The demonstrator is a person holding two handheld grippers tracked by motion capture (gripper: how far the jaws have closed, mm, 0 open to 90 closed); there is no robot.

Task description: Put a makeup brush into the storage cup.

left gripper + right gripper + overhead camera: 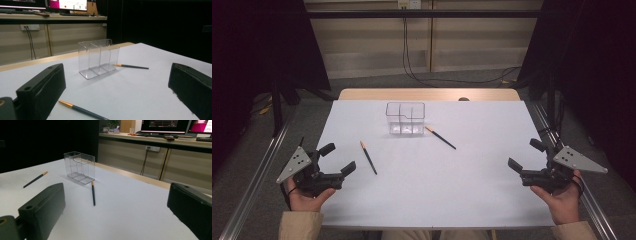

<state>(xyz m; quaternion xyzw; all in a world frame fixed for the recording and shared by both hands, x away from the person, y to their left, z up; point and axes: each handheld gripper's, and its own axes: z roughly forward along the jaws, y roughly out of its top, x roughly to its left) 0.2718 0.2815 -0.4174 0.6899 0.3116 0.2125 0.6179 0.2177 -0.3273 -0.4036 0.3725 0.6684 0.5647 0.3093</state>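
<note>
Dim, even light, seemingly from overhead, falls on the white table [427, 190]. The holder [405, 118] casts a soft shadow. Dark surrounds swallow detail. Both gripper views are slightly soft, with near jaws blurred and screens glaring.

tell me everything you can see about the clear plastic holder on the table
The clear plastic box-shaped holder looks like rigid see-through acrylic, open at the top, split by inner walls into three compartments side by side, with one long wall cut lower. All compartments look empty. It stands upright on the white table top, toward the far middle. The orange tip of a dark pencil lies right at its base corner; whether they touch is unclear. Nothing grips it.
</note>
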